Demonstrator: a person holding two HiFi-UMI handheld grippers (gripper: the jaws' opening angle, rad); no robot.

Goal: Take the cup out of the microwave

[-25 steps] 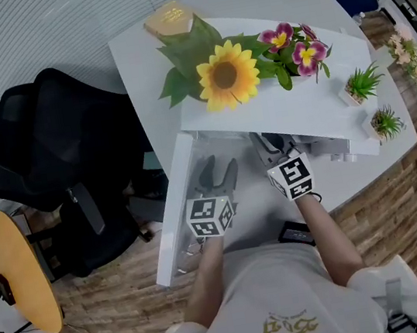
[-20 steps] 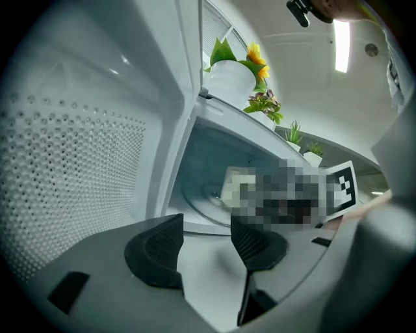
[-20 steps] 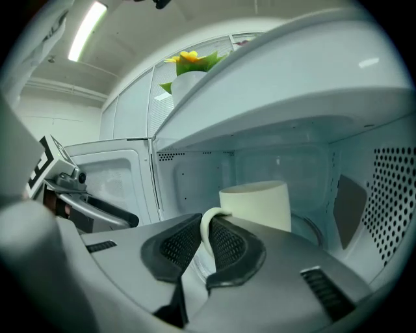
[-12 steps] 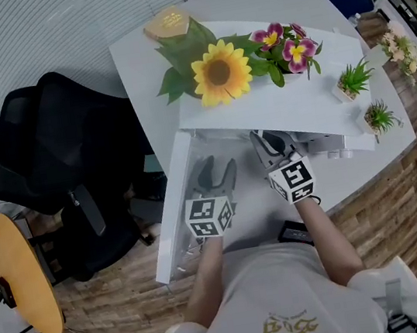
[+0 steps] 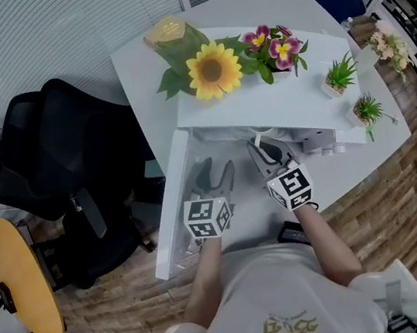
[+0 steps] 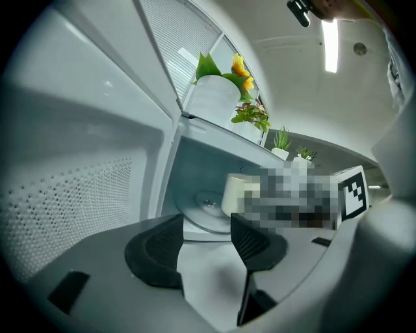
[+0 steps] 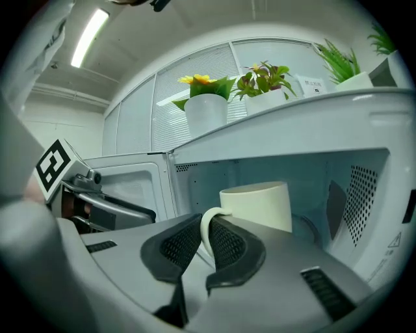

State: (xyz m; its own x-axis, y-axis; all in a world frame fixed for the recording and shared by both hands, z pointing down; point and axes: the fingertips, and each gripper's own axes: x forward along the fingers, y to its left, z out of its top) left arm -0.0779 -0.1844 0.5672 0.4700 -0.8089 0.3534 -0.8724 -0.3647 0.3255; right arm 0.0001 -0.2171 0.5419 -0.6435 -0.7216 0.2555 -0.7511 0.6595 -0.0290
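A cream cup (image 7: pixel 260 205) stands in the open white microwave (image 5: pixel 278 108), at the front of its cavity. My right gripper (image 7: pixel 205 244) is shut on the cup's handle (image 7: pixel 205 227), which passes between the two black pads. From the left gripper view the cup (image 6: pixel 235 194) rests by the glass turntable (image 6: pixel 203 209). My left gripper (image 6: pixel 205 250) is open and holds nothing, in front of the opening next to the swung-out door (image 5: pixel 170 211). In the head view the left gripper (image 5: pixel 215 170) and right gripper (image 5: pixel 265 149) reach under the microwave's top, which hides the cup.
A sunflower pot (image 5: pixel 211 71), pink flowers (image 5: pixel 272 46) and two small green plants (image 5: pixel 339 74) stand on the microwave's top. A black office chair (image 5: pixel 59 162) is at the left. A black flat object (image 5: pixel 293 232) lies on the white table's edge near my right arm.
The right gripper has drawn back slightly toward me, still shut on the cup's handle. The left gripper has stayed where it was, open.
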